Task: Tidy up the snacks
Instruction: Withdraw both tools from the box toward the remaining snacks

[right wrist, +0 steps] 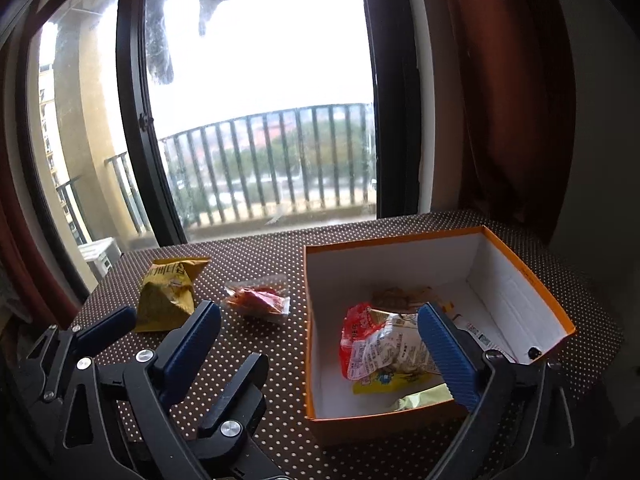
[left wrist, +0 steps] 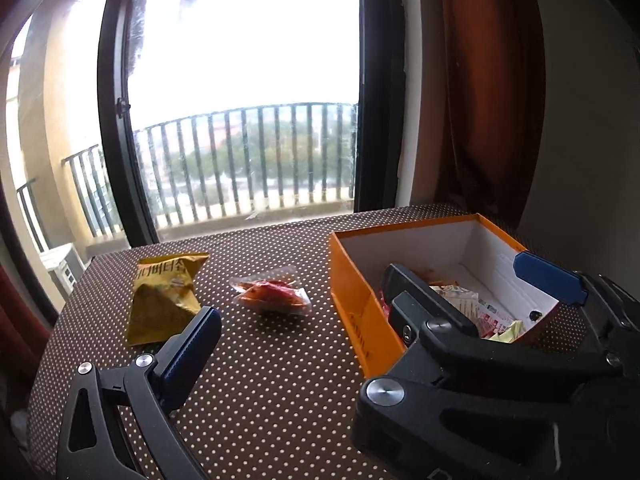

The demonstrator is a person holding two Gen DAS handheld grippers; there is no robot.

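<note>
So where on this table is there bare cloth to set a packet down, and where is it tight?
Bare dotted cloth runs along the near edge, between the grippers and the orange box. A narrower strip lies behind the yellow bag and clear packet, toward the window. Inside the box, the far right corner is bare; its near half is crowded with wrappers.

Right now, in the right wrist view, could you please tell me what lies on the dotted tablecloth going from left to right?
Yellow snack bag → clear packet with red and orange contents → orange box, open-topped, with several snack packets inside it.
</note>
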